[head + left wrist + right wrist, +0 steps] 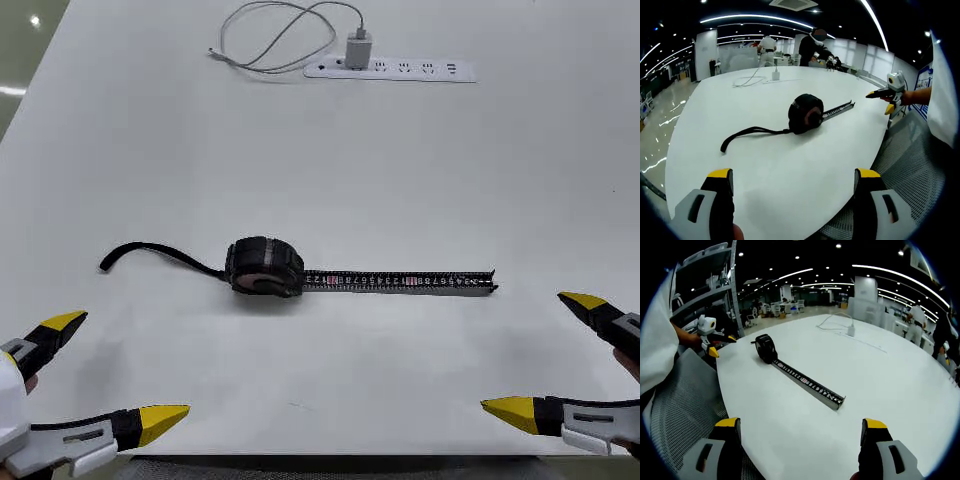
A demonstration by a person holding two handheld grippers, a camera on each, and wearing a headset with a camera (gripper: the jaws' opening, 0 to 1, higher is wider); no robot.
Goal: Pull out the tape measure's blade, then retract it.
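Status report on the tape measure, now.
Open: left tongs, right tongs, both short of the tape measure. Its blade out, flat on the table. Far edge: power strip, off the path.

From where I stand, a broad white table (420, 170) runs away ahead of the left tongs (136, 362) and the right tongs (521, 350). At its far edge, well beyond both, lies a white power strip (400, 69) with a charger (358, 48) plugged in and a looped white cable (270, 35). Off to the left of the left tongs the floor (660, 125) is glossy (it mirrors the lamps). Long light strips (755, 19) cross a dark ceiling (685, 12). To the left of the right tongs stands grey shelving (705, 280). Two people (769, 46) stand past the table's far end.
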